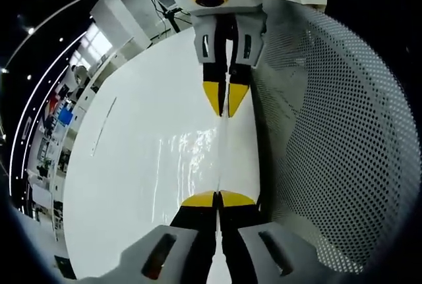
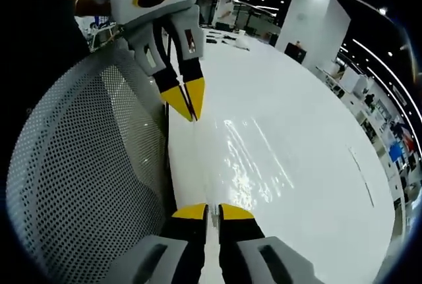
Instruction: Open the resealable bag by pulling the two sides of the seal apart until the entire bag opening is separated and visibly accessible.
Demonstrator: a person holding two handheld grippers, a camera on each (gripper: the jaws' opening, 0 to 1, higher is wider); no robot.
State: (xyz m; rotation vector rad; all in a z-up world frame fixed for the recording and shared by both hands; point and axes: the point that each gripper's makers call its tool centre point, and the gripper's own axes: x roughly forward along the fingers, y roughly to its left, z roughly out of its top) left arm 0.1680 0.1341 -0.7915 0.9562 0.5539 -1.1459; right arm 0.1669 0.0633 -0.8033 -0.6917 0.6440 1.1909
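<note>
2 grippers, the left gripper (image 1: pixel 217 198) and right gripper (image 2: pixel 206 211), pinch the clear bag (image 1: pixel 198 159) shut-tight at opposite ends, so next they must pull apart.

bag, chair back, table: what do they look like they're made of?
Bag: thin clear plastic film, judging by the wrinkled glare and the table showing through it. Chair back: perforated white sheet, plastic or metal, can't tell. Table: smooth glossy white top, probably laminate. Both grippers pinch the bag.
</note>
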